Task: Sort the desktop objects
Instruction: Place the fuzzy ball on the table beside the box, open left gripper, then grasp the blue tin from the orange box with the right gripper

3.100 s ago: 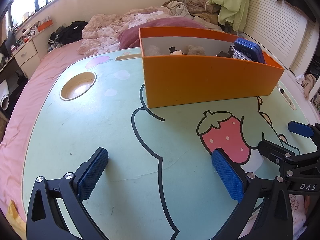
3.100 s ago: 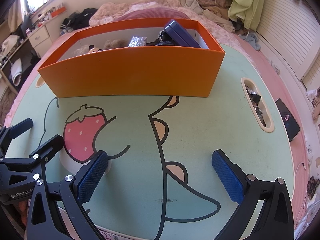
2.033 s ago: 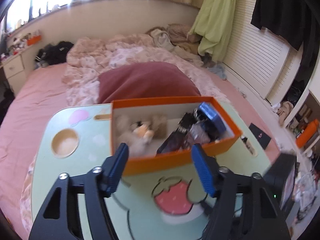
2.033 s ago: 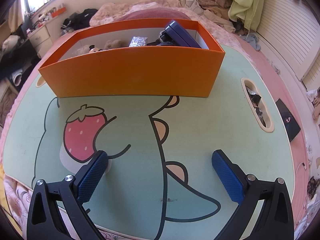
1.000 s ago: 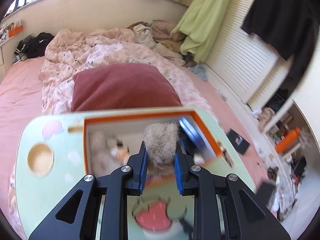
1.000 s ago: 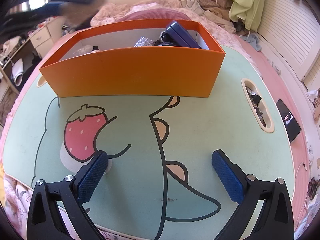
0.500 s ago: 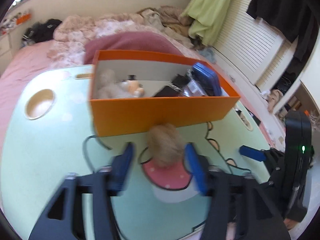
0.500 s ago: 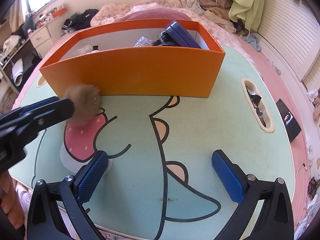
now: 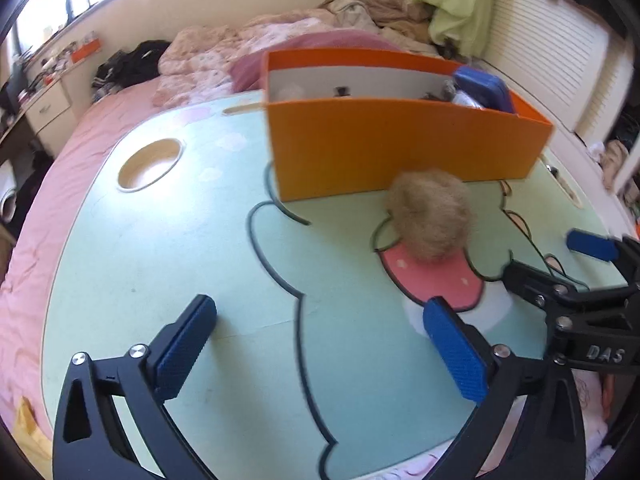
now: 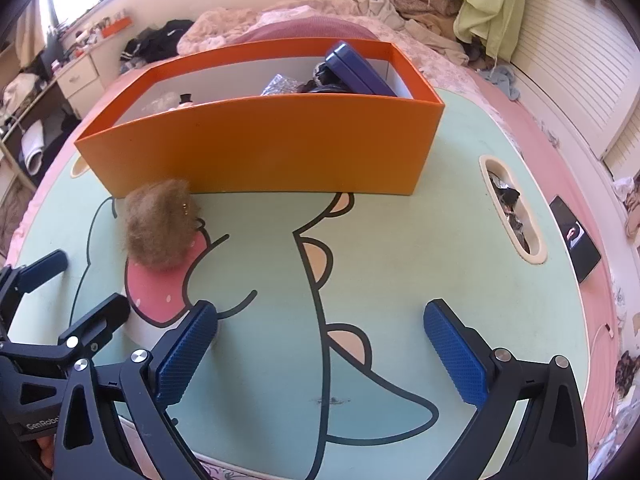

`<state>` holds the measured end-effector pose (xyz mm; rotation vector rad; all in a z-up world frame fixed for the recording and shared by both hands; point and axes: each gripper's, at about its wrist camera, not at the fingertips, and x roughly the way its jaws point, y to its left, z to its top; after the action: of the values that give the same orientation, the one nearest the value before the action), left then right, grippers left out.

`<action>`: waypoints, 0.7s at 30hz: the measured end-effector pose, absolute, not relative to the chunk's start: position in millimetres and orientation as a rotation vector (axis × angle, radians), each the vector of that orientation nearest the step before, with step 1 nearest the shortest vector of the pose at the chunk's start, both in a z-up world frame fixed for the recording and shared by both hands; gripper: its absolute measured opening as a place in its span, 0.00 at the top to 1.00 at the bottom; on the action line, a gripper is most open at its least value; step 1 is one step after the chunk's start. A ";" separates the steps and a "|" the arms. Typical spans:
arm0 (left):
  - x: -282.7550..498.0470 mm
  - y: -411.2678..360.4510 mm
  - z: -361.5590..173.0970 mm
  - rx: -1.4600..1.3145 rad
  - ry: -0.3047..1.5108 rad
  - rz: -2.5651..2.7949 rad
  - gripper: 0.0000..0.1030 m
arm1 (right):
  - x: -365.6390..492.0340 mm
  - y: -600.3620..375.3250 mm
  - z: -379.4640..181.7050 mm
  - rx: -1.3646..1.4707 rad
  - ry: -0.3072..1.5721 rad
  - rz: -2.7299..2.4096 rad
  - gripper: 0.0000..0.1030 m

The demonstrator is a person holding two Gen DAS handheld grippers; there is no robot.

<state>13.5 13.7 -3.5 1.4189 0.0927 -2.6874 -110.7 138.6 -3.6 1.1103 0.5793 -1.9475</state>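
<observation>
The brown fluffy ball (image 9: 430, 216), previously pinched, now lies on the counter (image 9: 160, 248) just before the orange box (image 9: 400, 152). Left claw (image 9: 320, 344) has just spread, empty; right claw (image 10: 320, 350) spread. Risk: ball rolling, re-grasp slipping on soft fur.

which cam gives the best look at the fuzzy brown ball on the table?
Right wrist. The fuzzy brown ball is sharp there, resting on the table over the strawberry print just in front of the orange box, with a small gold fitting visible. Left wrist shows the same ball but motion-blurred, paler, no detail.
</observation>
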 end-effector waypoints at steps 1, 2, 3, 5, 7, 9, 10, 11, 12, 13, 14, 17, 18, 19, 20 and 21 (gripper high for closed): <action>13.7 12.5 -3.1 1.417 0.096 -2.685 0.00 | -110.0 138.1 -3.4 1.110 0.580 -1.948 0.00; 14.4 12.0 -2.5 1.415 0.097 -2.686 0.00 | -110.9 138.8 -3.2 1.111 0.578 -1.947 0.00; 14.7 12.2 -2.1 1.415 0.097 -2.685 0.00 | -111.7 138.7 -0.1 1.111 0.577 -1.947 0.00; 14.6 11.0 -1.1 1.416 0.096 -2.686 0.00 | -111.0 138.8 -0.6 1.111 0.577 -1.947 0.00; 14.9 10.4 -0.9 1.415 0.097 -2.686 0.00 | -110.6 139.1 -0.9 1.110 0.577 -1.947 0.00; 14.2 10.4 -0.8 1.416 0.098 -2.686 0.00 | -111.5 140.0 -0.9 1.110 0.576 -1.947 0.00; 14.2 10.5 -0.7 1.417 0.098 -2.686 0.00 | -112.0 140.8 -0.8 1.109 0.573 -1.947 0.00; 13.8 10.3 -0.8 1.416 0.098 -2.686 0.00 | -112.8 143.2 0.4 1.107 0.550 -1.947 0.00; 14.1 10.3 -0.8 1.416 0.099 -2.686 0.00 | -117.8 147.8 2.4 1.102 0.508 -1.945 0.01; 13.6 10.4 -0.7 1.417 0.100 -2.686 0.00 | -122.1 155.0 6.8 1.089 0.434 -1.939 0.12; 13.6 10.4 -0.4 1.417 0.101 -2.687 0.00 | -127.2 162.0 9.9 1.081 0.373 -1.938 0.31; 12.7 10.1 0.0 1.416 0.102 -2.687 0.00 | -137.0 174.6 24.0 1.039 0.266 -1.997 0.50; 12.7 9.9 0.0 1.416 0.102 -2.687 0.00 | -136.8 176.4 32.0 1.005 0.252 -2.025 0.50; 12.6 9.8 0.1 1.416 0.103 -2.687 0.00 | -136.7 176.9 40.7 0.968 0.243 -2.055 0.50; 12.5 9.8 0.1 1.417 0.103 -2.687 0.00 | -137.7 175.0 53.8 0.913 0.234 -2.082 0.50; 12.5 9.7 0.0 1.417 0.103 -2.687 0.00 | -137.6 171.0 63.9 0.873 0.247 -2.093 0.50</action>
<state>12.5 9.7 0.0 1.4169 0.1025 -2.6871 -137.6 171.0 63.9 0.8727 0.2468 -2.0934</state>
